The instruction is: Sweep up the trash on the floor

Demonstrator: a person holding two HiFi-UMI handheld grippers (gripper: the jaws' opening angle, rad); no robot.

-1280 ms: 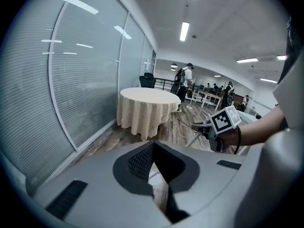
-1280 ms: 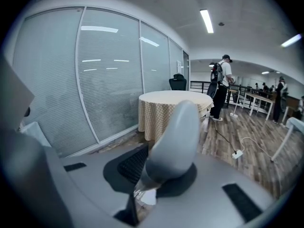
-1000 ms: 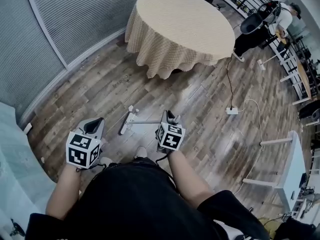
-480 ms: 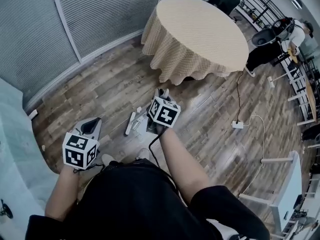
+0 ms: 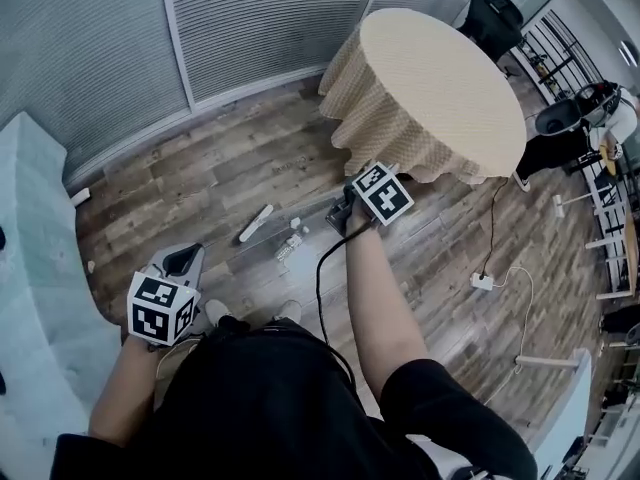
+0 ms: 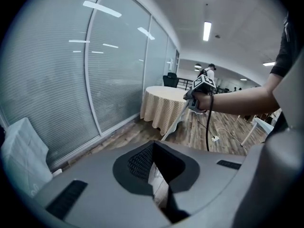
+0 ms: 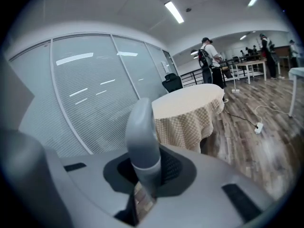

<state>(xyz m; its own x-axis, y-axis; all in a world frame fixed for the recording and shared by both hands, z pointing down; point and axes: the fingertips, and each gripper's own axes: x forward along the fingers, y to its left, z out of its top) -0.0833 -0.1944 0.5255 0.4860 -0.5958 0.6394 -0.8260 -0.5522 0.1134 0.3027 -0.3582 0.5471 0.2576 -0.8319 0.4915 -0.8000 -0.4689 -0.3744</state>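
One light, stiff broom handle (image 7: 142,141) sits clamped in the right tongs (image 5: 343,213), the broom head (image 5: 256,223) down on the floor (image 5: 200,178) beside scattered trash (image 5: 288,247). The left tongs (image 5: 180,260) hang nearly together, empty. A second hold lower on the handle would likely steady each stroke.

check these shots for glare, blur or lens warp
Head view: fisheye bows the glass wall. Left gripper view: ceiling lights streak as glare on that glass; dark corners. Right gripper view: the close broom handle is soft, floor smeared.
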